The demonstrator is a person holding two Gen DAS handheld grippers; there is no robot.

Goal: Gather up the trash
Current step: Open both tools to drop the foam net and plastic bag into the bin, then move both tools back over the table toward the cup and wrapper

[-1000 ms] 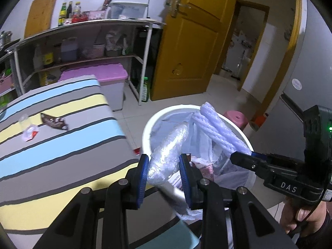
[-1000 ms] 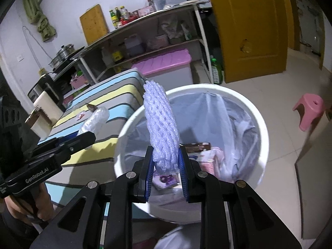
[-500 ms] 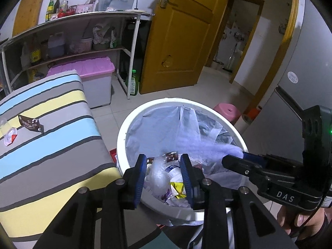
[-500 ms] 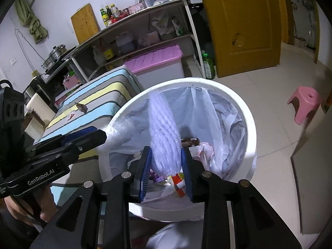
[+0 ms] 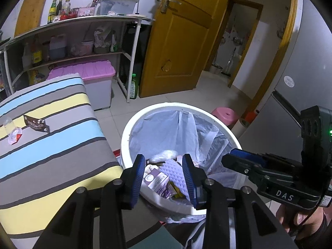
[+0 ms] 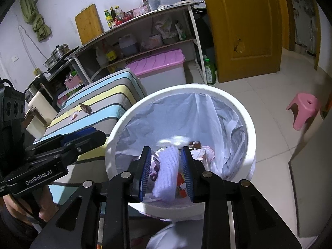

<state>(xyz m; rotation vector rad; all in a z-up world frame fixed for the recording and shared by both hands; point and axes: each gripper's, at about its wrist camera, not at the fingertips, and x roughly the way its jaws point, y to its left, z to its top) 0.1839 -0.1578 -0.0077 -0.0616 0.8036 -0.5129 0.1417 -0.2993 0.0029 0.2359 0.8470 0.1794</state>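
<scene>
Both the left gripper (image 5: 163, 172) and the right gripper (image 6: 167, 171) hang over the bin (image 5: 132, 124), jaws opening and gripping nothing, the foam net (image 6: 167, 174) among its rubbish, while two wrappers (image 5: 37, 123) lie near the striped worktop's (image 5: 51, 155) left edge.

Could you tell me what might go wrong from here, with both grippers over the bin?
1. The right gripper is opening; the purple foam net, blurred, could catch the white bin rim.
2. The left gripper, also opening, holds nothing; two wrappers on the striped table could be forgotten.
</scene>
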